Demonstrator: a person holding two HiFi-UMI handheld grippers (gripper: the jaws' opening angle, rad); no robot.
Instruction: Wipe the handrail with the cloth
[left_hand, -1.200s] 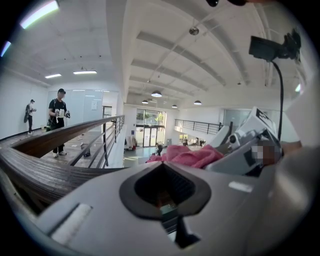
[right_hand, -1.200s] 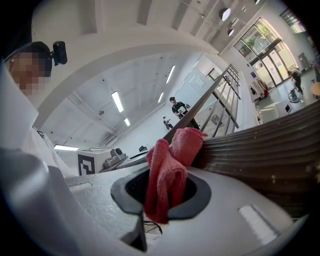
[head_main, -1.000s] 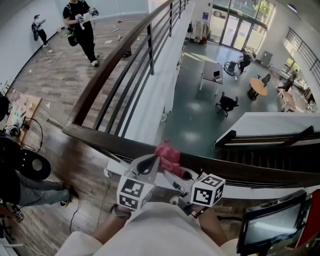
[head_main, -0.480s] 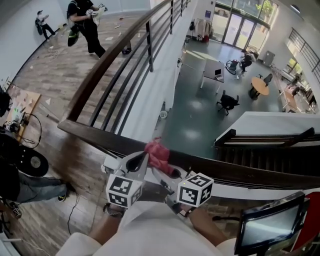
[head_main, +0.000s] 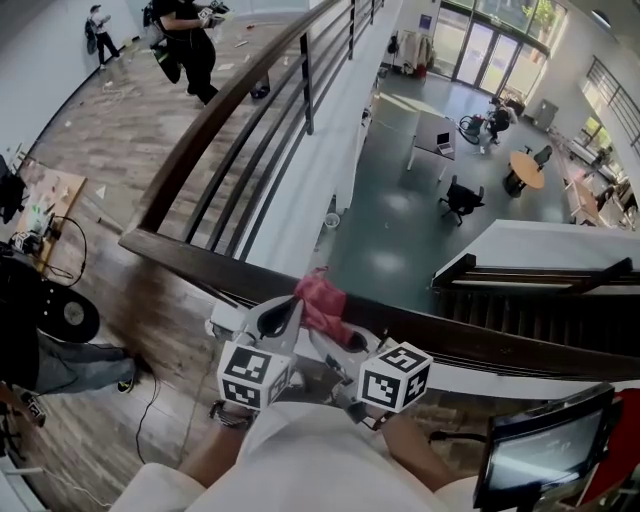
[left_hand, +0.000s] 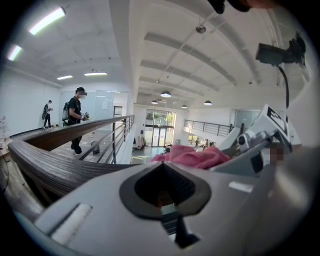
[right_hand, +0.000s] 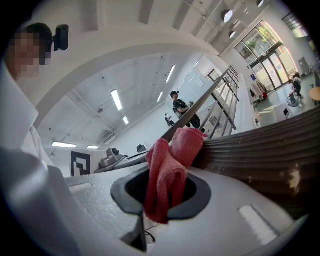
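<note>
Head view: right gripper (head_main: 345, 338) clamps cloth (head_main: 322, 300), apparently against handrail (head_main: 190, 264).

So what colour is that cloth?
The cloth is pinkish red; the right gripper view shows it best.

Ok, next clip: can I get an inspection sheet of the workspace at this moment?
Surface: dark wooden handrail, bare apart from the cloth.
Job's things: pink cloth, bunched against the handrail.
Clutter: board with small items on the wooden floor at left.
Grippers: right gripper shut on the cloth; left gripper shut with nothing in it, beside the cloth.
Cables: loose cable on the floor below the handrail.
Surroundings: person on the walkway; chair and desks on the level below; screen at lower right.
</note>
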